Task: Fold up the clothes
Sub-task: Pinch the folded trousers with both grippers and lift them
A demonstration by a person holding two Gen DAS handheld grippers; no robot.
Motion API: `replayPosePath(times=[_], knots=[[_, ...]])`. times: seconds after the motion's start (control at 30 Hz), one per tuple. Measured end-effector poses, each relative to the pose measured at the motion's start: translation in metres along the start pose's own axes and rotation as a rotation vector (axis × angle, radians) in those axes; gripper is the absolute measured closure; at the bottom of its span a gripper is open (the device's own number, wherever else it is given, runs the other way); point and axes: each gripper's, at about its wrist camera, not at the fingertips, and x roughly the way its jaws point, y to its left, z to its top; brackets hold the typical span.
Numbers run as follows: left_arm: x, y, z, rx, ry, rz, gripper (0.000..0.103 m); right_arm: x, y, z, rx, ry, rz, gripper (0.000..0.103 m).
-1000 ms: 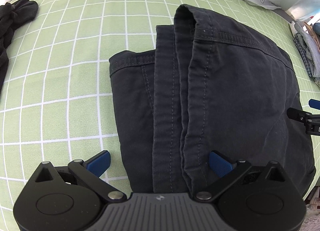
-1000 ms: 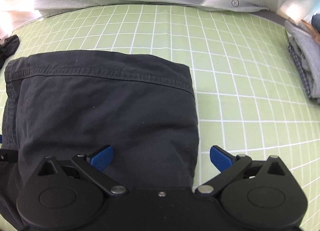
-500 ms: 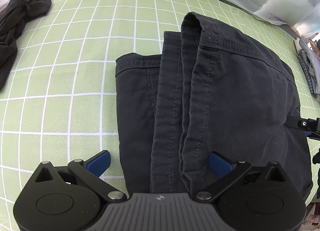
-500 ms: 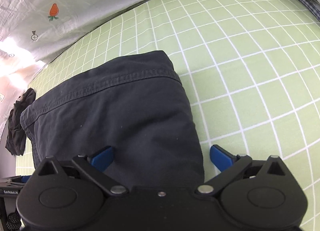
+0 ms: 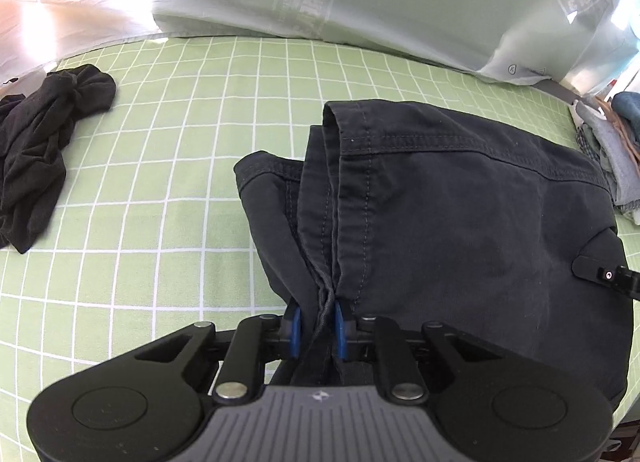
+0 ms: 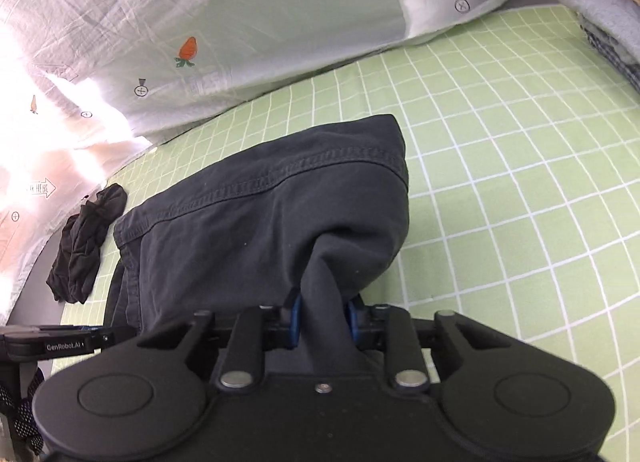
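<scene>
the left tongs, jaws having just been closing, are clamping the near seam edge of the dark trousers lying folded on the green checked sheet; the right tongs, likewise just closing, are pinching their near right corner.

left gripper: jaws just closed, pinched seam folds of dark trousers | right gripper: jaws just closed, bunched trouser edge | both rose, cloth lifted

Both wrist cameras sit close behind their gripper, angled downward over the bed; both views share the dark trousers ahead.
</scene>
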Motion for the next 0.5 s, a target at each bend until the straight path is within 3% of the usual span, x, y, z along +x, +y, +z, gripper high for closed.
replayPosePath(times=[0.3, 0.5], knots=[[-0.036, -0.011, 0.023, 0.005, -0.093, -0.108, 0.088, -0.067, 0.031, 0.019, -0.048, -0.156, -0.019, 0.084], [-0.059, -0.059, 0.058, 0.139, -0.201, -0.166, 0.088, -0.110, 0.028, 0.030, 0.007, -0.261, -0.058, 0.084]])
